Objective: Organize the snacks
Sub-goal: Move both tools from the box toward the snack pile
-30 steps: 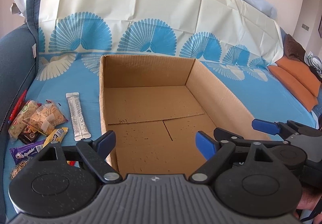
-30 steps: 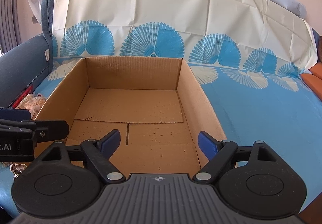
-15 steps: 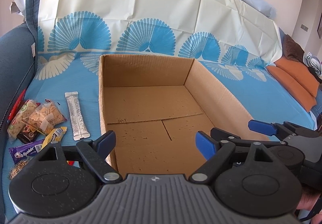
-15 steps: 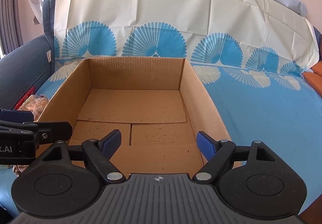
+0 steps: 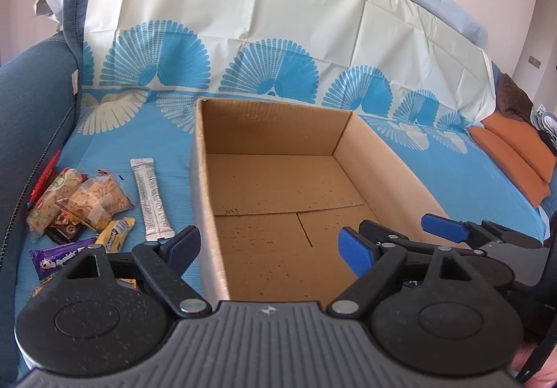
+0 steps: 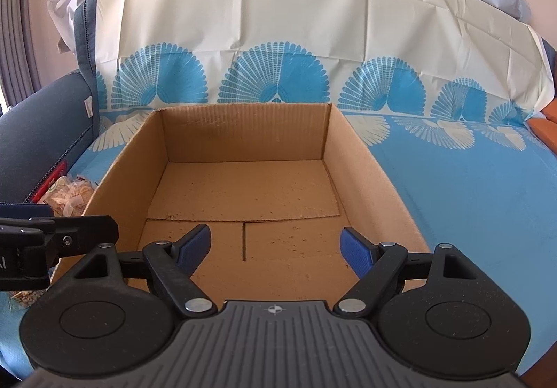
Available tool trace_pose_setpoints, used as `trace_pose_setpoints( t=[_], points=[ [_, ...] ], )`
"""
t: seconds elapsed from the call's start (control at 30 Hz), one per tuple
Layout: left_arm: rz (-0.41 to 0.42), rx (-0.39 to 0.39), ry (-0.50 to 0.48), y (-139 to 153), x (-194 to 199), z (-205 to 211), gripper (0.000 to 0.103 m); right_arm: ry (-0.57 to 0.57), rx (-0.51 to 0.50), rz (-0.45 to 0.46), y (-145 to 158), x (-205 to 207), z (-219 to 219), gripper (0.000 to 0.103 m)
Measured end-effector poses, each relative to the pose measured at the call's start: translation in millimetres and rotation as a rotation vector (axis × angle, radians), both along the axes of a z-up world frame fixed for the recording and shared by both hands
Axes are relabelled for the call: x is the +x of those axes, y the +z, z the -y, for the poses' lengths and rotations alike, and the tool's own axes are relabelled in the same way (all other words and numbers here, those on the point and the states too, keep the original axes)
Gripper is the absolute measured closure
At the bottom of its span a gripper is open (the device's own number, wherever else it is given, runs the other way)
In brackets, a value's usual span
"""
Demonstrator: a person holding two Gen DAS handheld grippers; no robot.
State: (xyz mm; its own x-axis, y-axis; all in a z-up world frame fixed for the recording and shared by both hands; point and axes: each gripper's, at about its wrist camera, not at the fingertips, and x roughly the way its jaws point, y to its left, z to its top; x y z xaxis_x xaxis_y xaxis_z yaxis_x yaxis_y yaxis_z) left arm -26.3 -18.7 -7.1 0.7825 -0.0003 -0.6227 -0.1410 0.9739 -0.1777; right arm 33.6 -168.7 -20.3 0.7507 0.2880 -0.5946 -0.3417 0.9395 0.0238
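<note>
An open cardboard box [image 5: 271, 116] with nothing inside sits on a blue patterned cover; the right wrist view shows it head-on as the box [image 6: 243, 119]. Left of it lies a heap of snack packs [image 5: 87, 203] and a silver stick sachet [image 5: 151, 201]. My left gripper [image 5: 269, 248] hangs open over the box's near left wall, nothing between its fingers. My right gripper [image 6: 276, 247] hovers over the box's near edge, its jaws closing slightly with nothing between them. A few snacks [image 6: 68, 198] peek out beyond the box's left wall.
A dark blue sofa arm [image 5: 31, 116] borders the left side. Orange cushions [image 5: 515, 158] lie at the far right. The cream and blue cover [image 6: 278, 39] drapes up the sofa back behind the box.
The right gripper's blue pads have come a little closer together. Both views have shifted only slightly; the box and snacks lie as before.
</note>
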Motion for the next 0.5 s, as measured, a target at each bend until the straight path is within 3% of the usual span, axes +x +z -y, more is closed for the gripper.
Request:
trace_pose_setpoints(
  t=[0.13, 0.23, 0.33, 0.4, 0.5],
  points=[
    [0.006, 0.001, 0.028, 3.3, -8.5, -11.8, 0.016, 0.014, 0.024, -0.014, 2.5, -1.9, -17.5, 0.036],
    [0.012, 0.004, 0.060, 6.0, -16.7, -23.1, 0.024, 0.027, 0.049, -0.018, 5.0, -3.4, -30.5, 0.041],
    [0.025, -0.004, 0.094, 9.5, -25.4, -37.8, 0.040, 0.045, 0.082, -0.015, 7.7, -8.1, -45.3, 0.044],
    [0.025, -0.037, 0.103, 10.3, -32.1, -49.8, 0.057, 0.057, 0.103, -0.015, 8.9, -12.9, -56.1, 0.044],
    [0.006, -0.046, 0.112, 13.5, -41.6, -67.0, 0.061, 0.086, 0.151, 0.007, 12.7, -20.4, -75.0, 0.044]
  ],
)
